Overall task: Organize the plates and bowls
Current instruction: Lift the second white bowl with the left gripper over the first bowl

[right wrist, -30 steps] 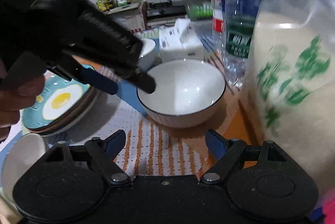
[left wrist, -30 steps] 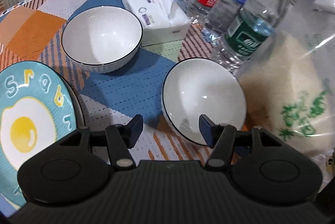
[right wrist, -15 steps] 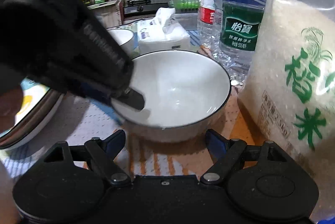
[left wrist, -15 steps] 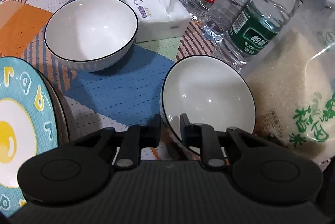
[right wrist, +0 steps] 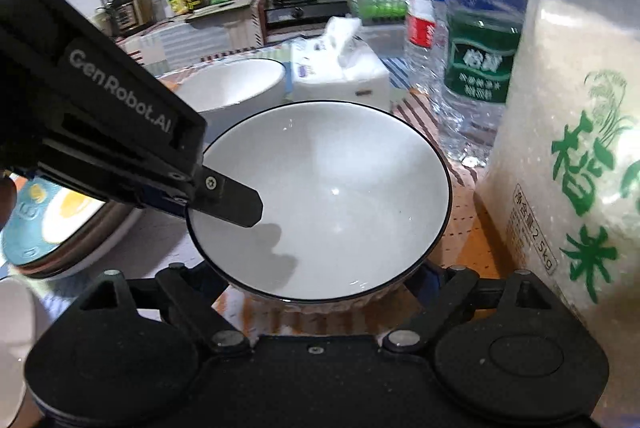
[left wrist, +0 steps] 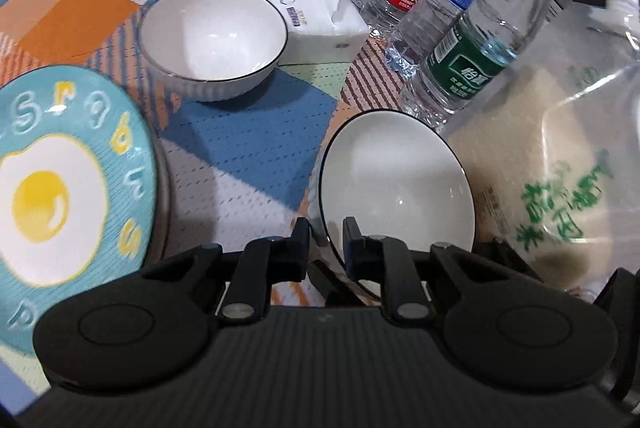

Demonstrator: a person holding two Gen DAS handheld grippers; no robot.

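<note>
The left gripper, spread a second ago, now pinches the near white bowl's rim between its fingers, ready for stacking; the right gripper waits spread.

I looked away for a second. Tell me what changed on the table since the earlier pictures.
The left gripper, open a second ago, closed on the near rim of the near bowl and has tipped it up off the cloth. The right gripper moved in under that bowl, still open. The far bowl, egg plate, tissue box, bottles and rice bag stayed put.
</note>
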